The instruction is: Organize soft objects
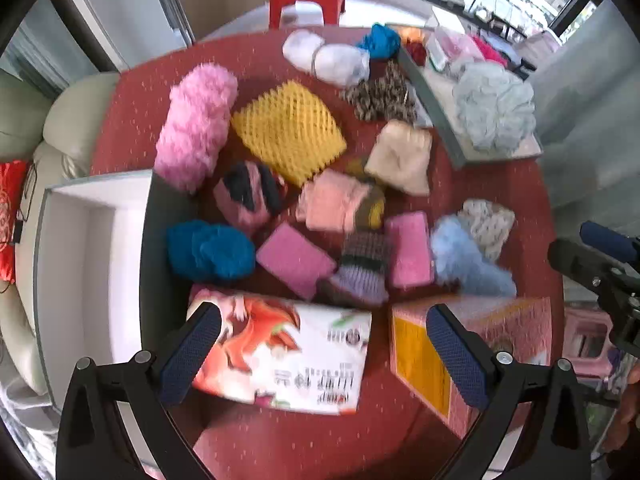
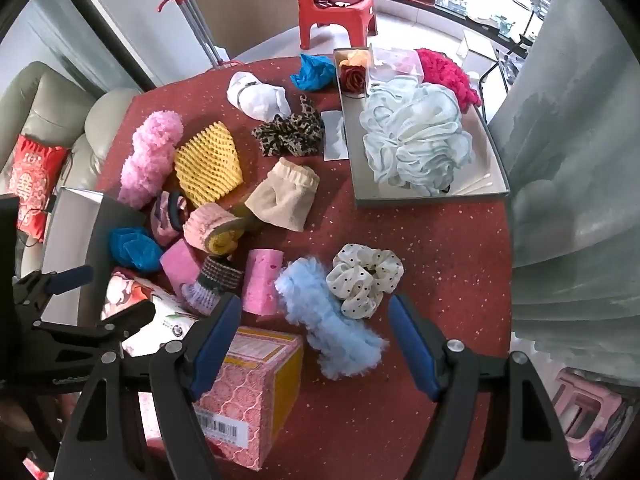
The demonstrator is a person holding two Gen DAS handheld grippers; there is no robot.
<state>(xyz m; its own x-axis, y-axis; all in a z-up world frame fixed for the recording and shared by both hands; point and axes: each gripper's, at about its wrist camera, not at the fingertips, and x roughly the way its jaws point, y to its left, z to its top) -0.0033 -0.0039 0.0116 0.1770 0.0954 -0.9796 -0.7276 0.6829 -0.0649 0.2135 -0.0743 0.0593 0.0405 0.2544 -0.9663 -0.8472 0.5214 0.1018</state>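
Several soft things lie on the red round table [image 2: 440, 248]: a pink fluffy roll [image 1: 196, 124], a yellow foam net [image 1: 288, 128], a blue pompom [image 1: 208, 250], pink sponges [image 1: 294, 260], a light blue fluffy piece [image 2: 328, 320] and a dotted white scrunchie [image 2: 364, 280]. My left gripper [image 1: 324, 352] is open and empty above a floral tissue pack [image 1: 288, 352]. My right gripper [image 2: 316, 344] is open and empty, just above the light blue fluffy piece. An open white box [image 1: 84, 248] stands at the left.
A grey tray [image 2: 492, 184] at the right holds a pale bath pouf [image 2: 416, 140], a magenta fluffy piece [image 2: 448, 76] and a fabric rose [image 2: 352, 76]. A pink and yellow carton [image 2: 248, 392] stands near the front edge. A sofa [image 2: 48, 112] is left; a red chair [image 2: 332, 8] is behind.
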